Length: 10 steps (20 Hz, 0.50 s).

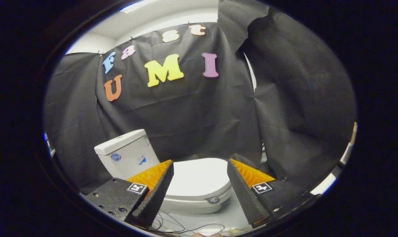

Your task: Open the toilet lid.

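1. A pale floor (230,214) shows at the lower middle of the frame.
2. A white toilet (199,187) stands on it, lid down.
3. Thin dark cables (185,227) lie along the bottom.
4. The gripper's (200,187) fingers hang spread apart above it.

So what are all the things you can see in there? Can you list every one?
toilet lid: one, white, shut flat on the bowl, seen between the two fingers and beyond them
toilet tank: one, white, behind the lid, beside the cloth wall
cloth wall: one, black, hanging behind the toilet
thin wires: a few, dark, on the pale floor below the fingers
floor: pale grey, under the toilet
gripper: one, fingers spread wide apart, holding nothing, short of the lid
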### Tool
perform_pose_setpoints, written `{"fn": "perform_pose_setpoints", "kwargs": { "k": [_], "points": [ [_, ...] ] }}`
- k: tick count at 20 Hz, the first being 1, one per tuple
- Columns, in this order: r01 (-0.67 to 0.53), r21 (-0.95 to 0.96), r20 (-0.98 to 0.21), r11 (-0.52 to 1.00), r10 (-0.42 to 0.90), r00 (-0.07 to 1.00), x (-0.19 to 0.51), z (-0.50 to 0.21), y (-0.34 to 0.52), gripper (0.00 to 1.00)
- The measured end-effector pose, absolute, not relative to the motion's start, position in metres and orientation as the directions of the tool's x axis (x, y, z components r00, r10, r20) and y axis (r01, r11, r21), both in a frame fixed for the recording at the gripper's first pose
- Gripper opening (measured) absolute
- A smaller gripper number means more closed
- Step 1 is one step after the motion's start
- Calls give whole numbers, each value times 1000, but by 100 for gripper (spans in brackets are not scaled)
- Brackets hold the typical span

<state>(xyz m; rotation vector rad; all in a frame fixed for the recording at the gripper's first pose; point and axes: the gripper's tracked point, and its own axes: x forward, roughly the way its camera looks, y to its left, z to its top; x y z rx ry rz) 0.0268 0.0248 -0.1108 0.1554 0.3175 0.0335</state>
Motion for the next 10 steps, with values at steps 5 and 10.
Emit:
{"fn": "perform_pose_setpoints", "kwargs": {
  "k": [5, 10],
  "points": [
    [49, 322, -510, 945, 130, 850, 32, -188, 36, 100],
    [154, 421, -594, 894, 144, 791, 39, -234, 26, 100]
  ]
}}
